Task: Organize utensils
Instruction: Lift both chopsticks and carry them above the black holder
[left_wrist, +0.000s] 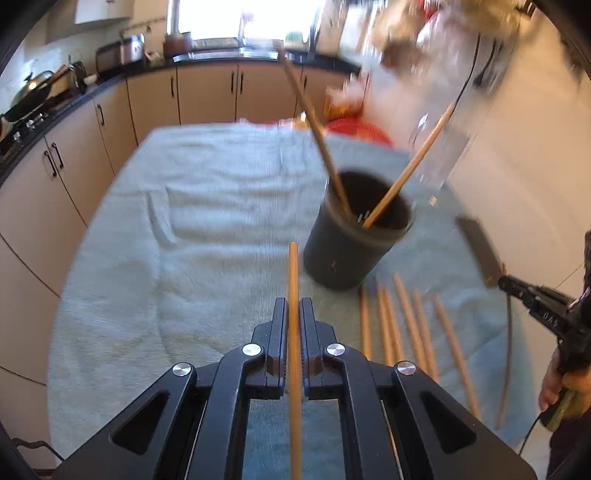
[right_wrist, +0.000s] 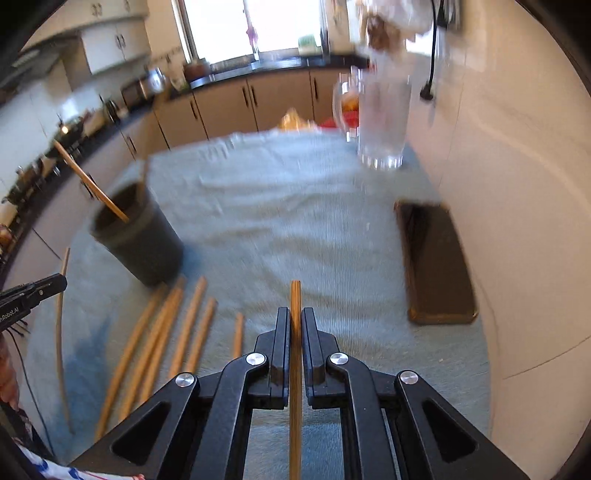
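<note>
My left gripper (left_wrist: 294, 306) is shut on a wooden chopstick (left_wrist: 293, 273) that points forward above the towel. A dark cup (left_wrist: 351, 240) stands just ahead to the right with two chopsticks (left_wrist: 406, 173) leaning in it. Several loose chopsticks (left_wrist: 406, 325) lie on the towel right of the cup. My right gripper (right_wrist: 295, 317) is shut on another chopstick (right_wrist: 295, 299). In the right wrist view the cup (right_wrist: 144, 243) stands at the left, loose chopsticks (right_wrist: 177, 332) lie in front of it, and the left gripper (right_wrist: 37, 291) shows at the left edge.
A pale blue towel (left_wrist: 203, 229) covers the table. A clear glass (right_wrist: 382, 122) stands at the far right near the wall. A dark flat tray (right_wrist: 436, 262) lies on the right by the wall. Kitchen cabinets (left_wrist: 207, 92) run along the left and back.
</note>
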